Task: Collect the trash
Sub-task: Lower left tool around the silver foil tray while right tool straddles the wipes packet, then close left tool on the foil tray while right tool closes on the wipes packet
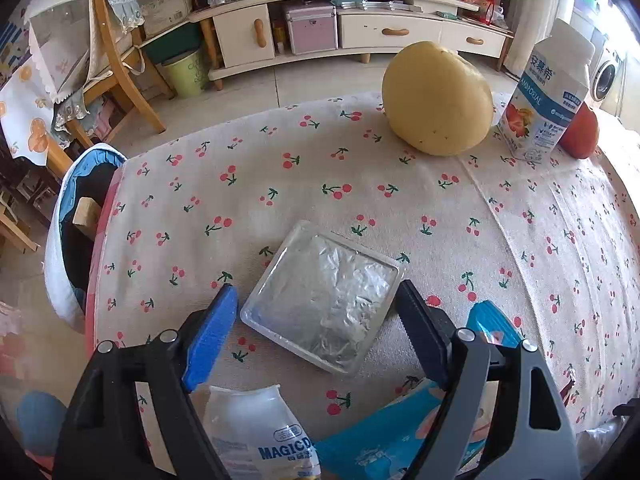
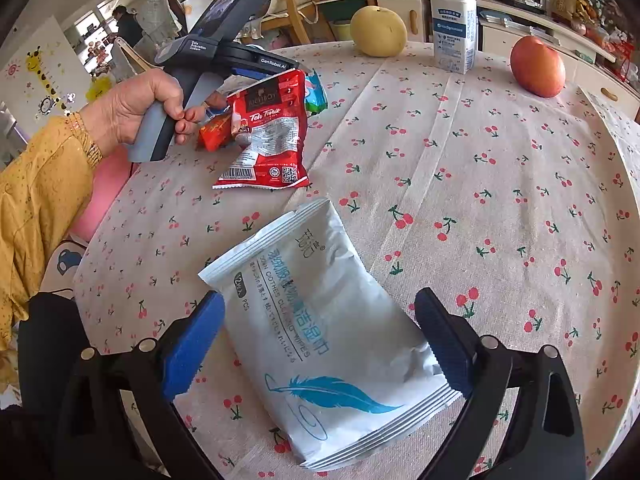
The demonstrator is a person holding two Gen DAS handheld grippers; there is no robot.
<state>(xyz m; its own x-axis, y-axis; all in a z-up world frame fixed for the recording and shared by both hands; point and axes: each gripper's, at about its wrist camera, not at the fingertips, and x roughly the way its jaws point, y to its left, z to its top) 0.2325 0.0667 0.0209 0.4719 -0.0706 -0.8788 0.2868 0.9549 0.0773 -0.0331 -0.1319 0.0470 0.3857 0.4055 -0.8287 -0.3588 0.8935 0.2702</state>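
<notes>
White wipes pack (image 2: 332,344) sitting right between the right gripper (image 2: 320,344) jaws, spread wide, not clamping. Foil tray (image 1: 320,300) between the left gripper (image 1: 316,312) jaws, also apart. Better to drop lower and centre before squeezing.

Worktop cloth (image 1: 360,208): matt woven fabric, cherry print, creased. Tray (image 1: 320,300): clear glossy plastic over crinkled silver foil. Wipes pack (image 2: 332,344): white plastic film, satin, wrinkled. Red sachet (image 2: 268,140): glossy foil-like plastic. Carton (image 1: 544,92): smooth coated paper. Pomelo (image 1: 436,100): dull, pitted skin. Apple (image 2: 538,68): smooth, slight shine. Chair (image 1: 116,60): varnished wood.
</notes>
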